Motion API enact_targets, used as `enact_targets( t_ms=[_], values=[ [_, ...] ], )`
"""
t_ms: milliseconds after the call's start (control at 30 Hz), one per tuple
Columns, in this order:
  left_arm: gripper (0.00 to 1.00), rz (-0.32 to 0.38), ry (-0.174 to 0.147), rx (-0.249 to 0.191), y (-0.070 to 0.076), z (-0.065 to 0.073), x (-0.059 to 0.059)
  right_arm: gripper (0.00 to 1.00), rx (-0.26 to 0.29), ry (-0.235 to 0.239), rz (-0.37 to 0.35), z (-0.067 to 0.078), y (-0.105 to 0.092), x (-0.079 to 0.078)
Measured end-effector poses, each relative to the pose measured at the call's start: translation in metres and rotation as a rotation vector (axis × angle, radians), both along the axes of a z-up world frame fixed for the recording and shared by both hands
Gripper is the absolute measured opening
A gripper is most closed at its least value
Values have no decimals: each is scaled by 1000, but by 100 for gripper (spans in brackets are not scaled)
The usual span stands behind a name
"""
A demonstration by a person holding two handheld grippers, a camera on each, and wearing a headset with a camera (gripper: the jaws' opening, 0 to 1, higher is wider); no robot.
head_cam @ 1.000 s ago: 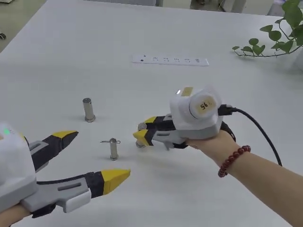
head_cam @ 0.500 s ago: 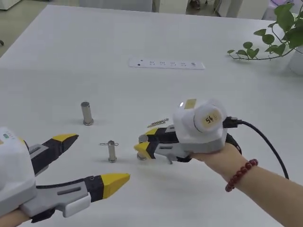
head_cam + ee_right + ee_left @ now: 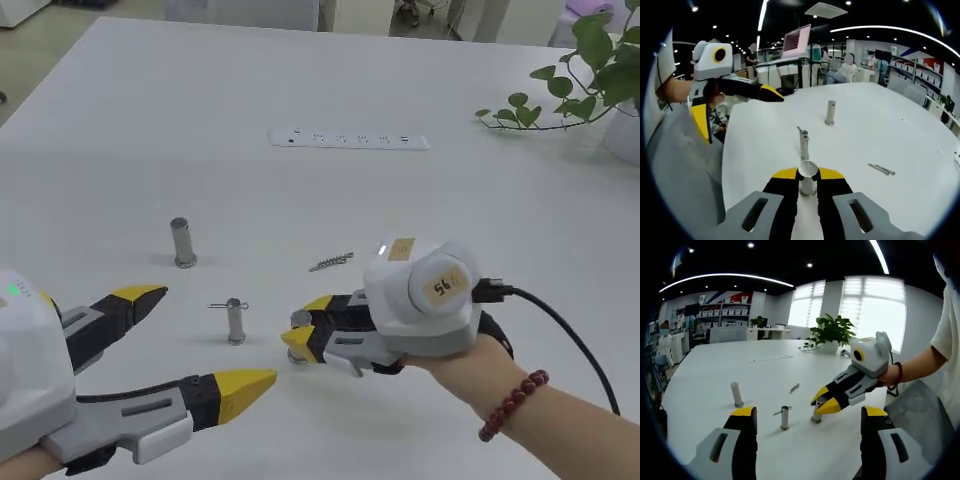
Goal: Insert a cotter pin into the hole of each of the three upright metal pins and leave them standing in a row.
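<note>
1. The white bench (image 3: 480, 220) carries everything. A leafy plant (image 3: 590, 70) sits at its far right corner.
2. The left hand-held gripper (image 3: 205, 337) hovers at the near left with its jaws spread wide and nothing between them.
3. The right hand-held gripper (image 3: 303, 328) lies low over the bench, right of centre. It is pinching the near metal pin (image 3: 300, 320), and its own view shows one jaw pressed against each side of the barrel, below the flat head.
4. A long white power strip (image 3: 348, 139) lies well apart at the far side.
5. The middle metal pin (image 3: 236, 320) stands upright just left of the held one. The far metal pin (image 3: 181, 243) stands upright farther left and back. The three make a slanting row.
6. These pins look like solid steel: stiff, smooth, and heavy for their size. The foot is narrow, so a sideways nudge could tip one. Gripping low on the barrel should steady it and leave the hole near the top free.
7. A fitted cotter pin (image 3: 222, 304) pokes out to the left near the top of the middle metal pin. The other two look bare.
8. The loose cotter pins (image 3: 331, 262) lie flat beyond the right hand-held gripper. They are thin wire, light and springy, and likely to slip or bend. My guess is they are best taken by the looped end, with the legs pointing at the hole.
</note>
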State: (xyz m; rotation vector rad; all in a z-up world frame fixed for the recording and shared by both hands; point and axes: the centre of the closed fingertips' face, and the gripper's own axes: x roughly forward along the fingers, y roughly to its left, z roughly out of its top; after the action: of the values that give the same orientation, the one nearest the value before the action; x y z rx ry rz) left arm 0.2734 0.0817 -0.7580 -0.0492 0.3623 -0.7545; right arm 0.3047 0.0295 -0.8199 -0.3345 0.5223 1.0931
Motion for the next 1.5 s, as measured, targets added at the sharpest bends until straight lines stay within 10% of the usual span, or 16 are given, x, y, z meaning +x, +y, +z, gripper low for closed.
enact_targets(
  t_ms=[1500],
  values=[
    [85,8,-4,4,1,4,3,22,96,15,-71,2,-3,-7]
  ],
)
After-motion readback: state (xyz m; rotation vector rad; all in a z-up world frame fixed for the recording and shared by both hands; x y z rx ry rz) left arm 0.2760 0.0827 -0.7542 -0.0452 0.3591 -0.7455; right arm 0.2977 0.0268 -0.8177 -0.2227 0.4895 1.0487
